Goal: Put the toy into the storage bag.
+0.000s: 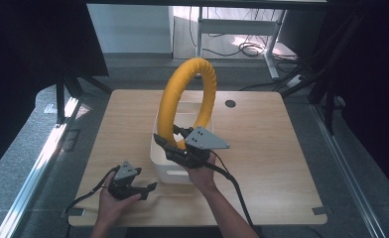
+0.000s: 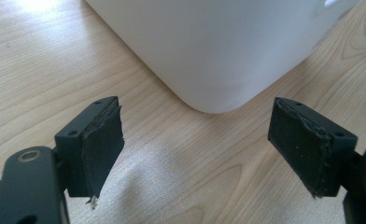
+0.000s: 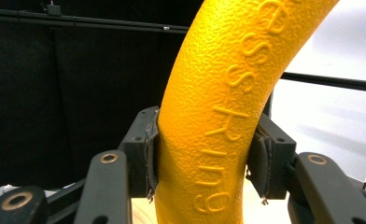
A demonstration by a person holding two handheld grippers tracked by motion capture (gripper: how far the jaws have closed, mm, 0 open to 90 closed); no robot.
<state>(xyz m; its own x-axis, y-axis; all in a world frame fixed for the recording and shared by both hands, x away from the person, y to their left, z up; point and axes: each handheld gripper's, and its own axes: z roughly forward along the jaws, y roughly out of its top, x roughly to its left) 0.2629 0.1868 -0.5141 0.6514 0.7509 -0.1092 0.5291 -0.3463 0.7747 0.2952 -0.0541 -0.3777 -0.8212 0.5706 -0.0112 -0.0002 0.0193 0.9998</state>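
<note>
A large yellow foam ring point(image 1: 187, 96) stands upright above a white bin point(image 1: 167, 166) in the middle of the wooden table point(image 1: 262, 148). My right gripper point(image 1: 180, 141) is shut on the ring's lower part; in the right gripper view both pads press the textured yellow ring point(image 3: 218, 107), which bears raised lettering. My left gripper point(image 1: 150, 188) rests low near the table's front left, held by a hand, jaws wide open with nothing between them. The left gripper view shows the pads point(image 2: 102, 140) apart, facing a rounded corner of the white bin point(image 2: 218, 51).
Past the table's far edge are a grey floor, a white desk frame with cables point(image 1: 242, 47), and dark curtains on both sides. A round dark grommet point(image 1: 230, 104) sits in the tabletop at the back. Cables trail from both grippers toward the front edge.
</note>
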